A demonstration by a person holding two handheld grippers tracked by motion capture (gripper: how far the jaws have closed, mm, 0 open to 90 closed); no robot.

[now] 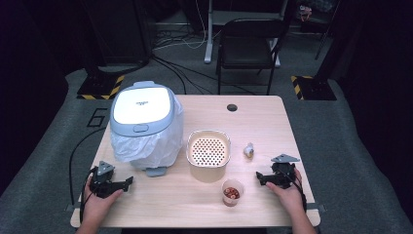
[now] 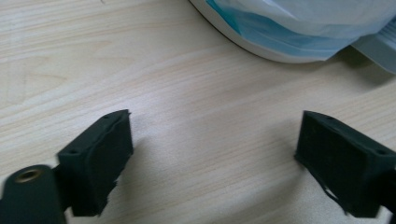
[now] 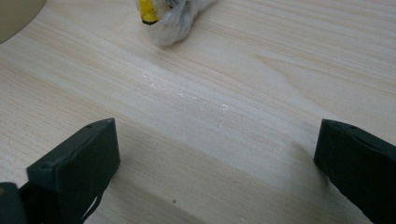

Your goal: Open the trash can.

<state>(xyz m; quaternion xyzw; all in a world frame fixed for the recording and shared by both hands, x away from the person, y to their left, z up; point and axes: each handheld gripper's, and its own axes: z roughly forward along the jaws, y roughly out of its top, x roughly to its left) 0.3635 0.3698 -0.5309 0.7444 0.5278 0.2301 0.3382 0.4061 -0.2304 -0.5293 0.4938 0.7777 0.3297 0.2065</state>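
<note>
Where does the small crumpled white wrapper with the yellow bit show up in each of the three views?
High view: the crumpled wrapper lies right of centre on the wooden table, just right of the perforated beige container.
Left gripper view: it is not in this picture.
Right gripper view: at the top edge, left of centre, beyond the open jaws.
Shared landmark: the container's beige rim, at the top left corner of the right gripper view.

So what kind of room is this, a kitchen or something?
Probably a lab or recording studio, not a kitchen: a lone wooden table on grey carpet, cables trailing across the floor, yellow-black hazard-striped bases, dark surroundings and a folding chair behind.
</note>
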